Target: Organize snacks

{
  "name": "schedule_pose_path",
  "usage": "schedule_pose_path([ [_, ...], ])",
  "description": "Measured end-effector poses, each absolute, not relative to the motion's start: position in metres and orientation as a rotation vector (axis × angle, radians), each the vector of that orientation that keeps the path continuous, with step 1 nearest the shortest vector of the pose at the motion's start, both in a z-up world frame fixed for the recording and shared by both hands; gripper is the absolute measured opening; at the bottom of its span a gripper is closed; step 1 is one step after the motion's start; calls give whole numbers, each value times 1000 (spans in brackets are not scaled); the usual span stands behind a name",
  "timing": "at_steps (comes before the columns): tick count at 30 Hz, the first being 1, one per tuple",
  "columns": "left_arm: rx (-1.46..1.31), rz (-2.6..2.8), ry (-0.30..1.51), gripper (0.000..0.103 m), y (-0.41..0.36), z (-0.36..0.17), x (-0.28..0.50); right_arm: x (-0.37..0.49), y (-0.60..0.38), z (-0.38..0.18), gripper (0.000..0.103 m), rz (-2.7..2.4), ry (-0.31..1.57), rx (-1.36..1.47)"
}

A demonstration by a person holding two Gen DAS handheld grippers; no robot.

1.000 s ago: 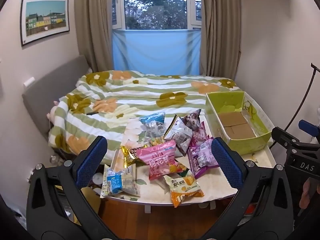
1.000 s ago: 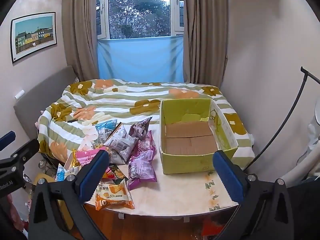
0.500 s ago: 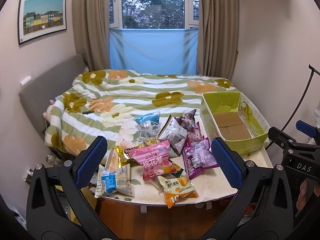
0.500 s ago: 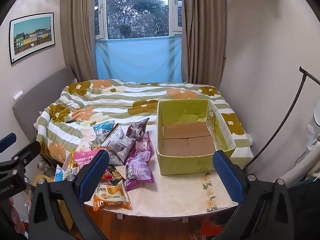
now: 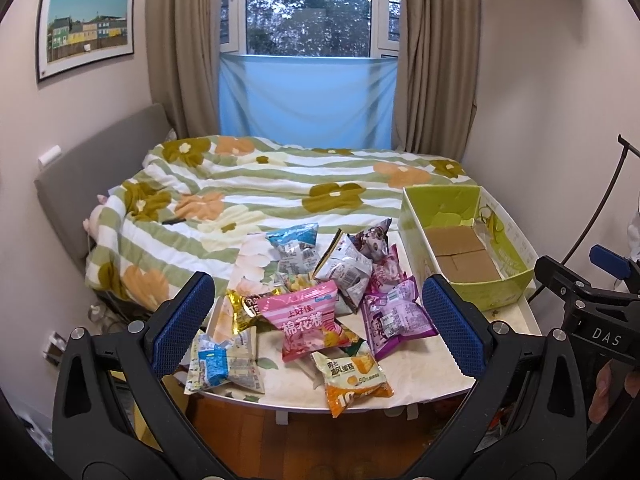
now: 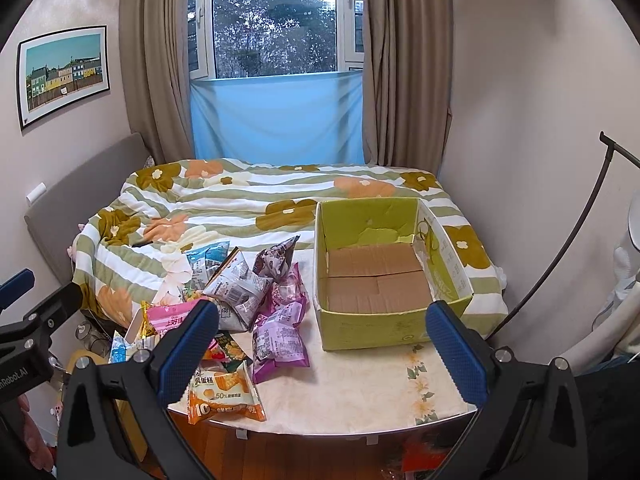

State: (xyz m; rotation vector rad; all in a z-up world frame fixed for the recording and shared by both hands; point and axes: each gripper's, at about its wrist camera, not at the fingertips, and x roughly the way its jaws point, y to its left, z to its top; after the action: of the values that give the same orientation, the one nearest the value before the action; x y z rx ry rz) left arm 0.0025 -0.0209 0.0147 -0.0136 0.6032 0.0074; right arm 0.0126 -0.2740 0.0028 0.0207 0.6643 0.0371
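snacks (image 5: 320,304) lie beyond left gripper (image 5: 318,320), untouched.

Floral striped quilt (image 5: 280,188) over bed; framed picture (image 5: 86,28) on left wall; blue cloth (image 6: 276,120) beneath window (image 6: 276,20).

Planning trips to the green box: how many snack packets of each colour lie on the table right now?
Purple plastic packets: 3
Silver-grey foil packets: 2
Pink marshmallow packet: 1
Orange cake packet: 1
Gold foil packet: 1
White-and-blue packet: 1
Green packet, half buried: 1
Total: 10 visible; more may be hidden in the pile.
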Motion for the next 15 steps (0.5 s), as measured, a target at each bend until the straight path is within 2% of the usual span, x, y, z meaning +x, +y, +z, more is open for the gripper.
schedule_pose_path([
  [15,-14,7,605,103,-20,15,3,13,-273,3,103,38,666,23],
])
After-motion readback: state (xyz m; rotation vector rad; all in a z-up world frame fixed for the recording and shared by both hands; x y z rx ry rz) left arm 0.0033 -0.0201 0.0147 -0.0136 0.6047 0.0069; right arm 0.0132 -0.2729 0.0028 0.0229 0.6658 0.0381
